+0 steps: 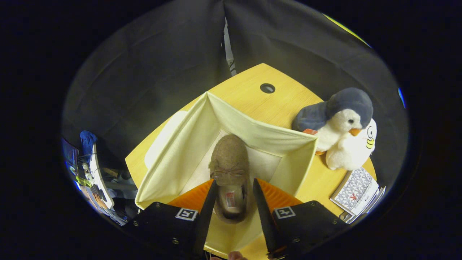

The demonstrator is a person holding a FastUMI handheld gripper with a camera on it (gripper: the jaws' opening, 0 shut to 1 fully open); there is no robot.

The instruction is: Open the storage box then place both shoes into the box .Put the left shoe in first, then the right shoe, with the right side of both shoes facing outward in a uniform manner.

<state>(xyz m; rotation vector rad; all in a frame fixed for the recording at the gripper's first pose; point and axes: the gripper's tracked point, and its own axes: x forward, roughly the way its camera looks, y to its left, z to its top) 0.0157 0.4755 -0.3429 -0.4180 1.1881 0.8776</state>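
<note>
Gripper view, looking steeply down along the two fingers onto a pale wooden tabletop (285, 104). An open cream fabric storage box (252, 131) sits on it, its walls splayed outward and its inside bare to the camera. One brown fuzzy shoe (229, 162), a slipper with a small bow across the top, lies on the floor of the box, toe pointing away from the fingers and heel nearest them, its opening facing up. The gripper (234, 191) hangs over the box with its fingers spread apart, one on each side of the shoe's heel end. Whether the fingers touch the shoe cannot be told; they look released rather than clamped. On the tabletop beside the box, to the right of the fingers, a plush penguin (343, 126) with a grey hood, white body and orange beak sits close against the box's far right corner. Nearer, a small stack of patterned booklets (355, 193) lies at the tabletop's edge. A round cable hole (267, 88) shows in the tabletop beyond the box.
</note>
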